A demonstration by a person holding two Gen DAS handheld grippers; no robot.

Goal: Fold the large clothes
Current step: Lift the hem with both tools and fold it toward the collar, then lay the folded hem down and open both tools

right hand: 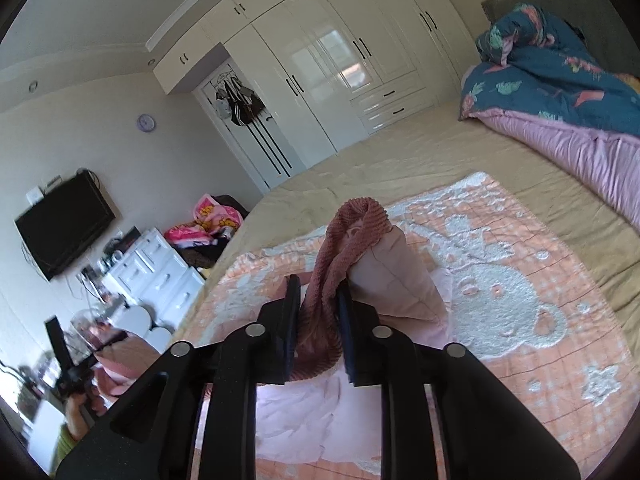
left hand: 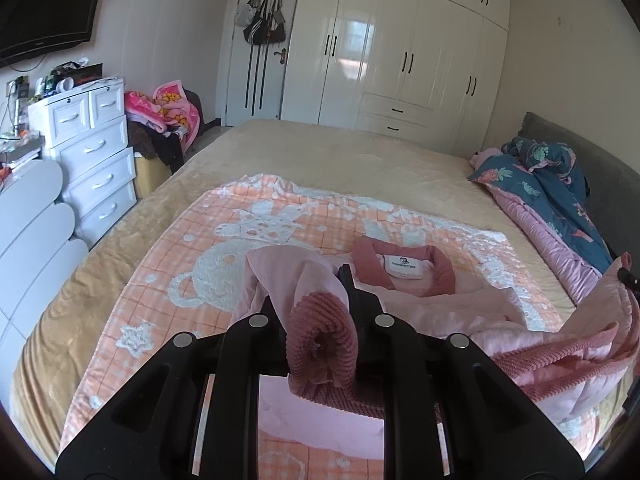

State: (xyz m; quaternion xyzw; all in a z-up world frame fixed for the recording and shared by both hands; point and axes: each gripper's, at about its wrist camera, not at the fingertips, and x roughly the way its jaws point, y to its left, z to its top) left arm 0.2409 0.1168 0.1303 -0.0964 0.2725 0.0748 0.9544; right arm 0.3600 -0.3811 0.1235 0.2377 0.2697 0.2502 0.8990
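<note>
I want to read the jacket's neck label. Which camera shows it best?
The left wrist view: the white label lies face up inside the collar, unobstructed, though its print is too small to read. The right wrist view shows only a cuff and pink fabric; the label is not visible there.

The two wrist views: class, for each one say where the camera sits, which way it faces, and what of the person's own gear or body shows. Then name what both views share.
Left wrist: on the left gripper, facing across the bed toward the wardrobe; its fingers clamp a ribbed cuff of the pink jacket.
Right wrist: on the right gripper, tilted, facing the wardrobe; the other ribbed cuff sits between its fingers; a hand shows lower left.
Shared: patterned blanket, wardrobe, dresser, TV.
</note>
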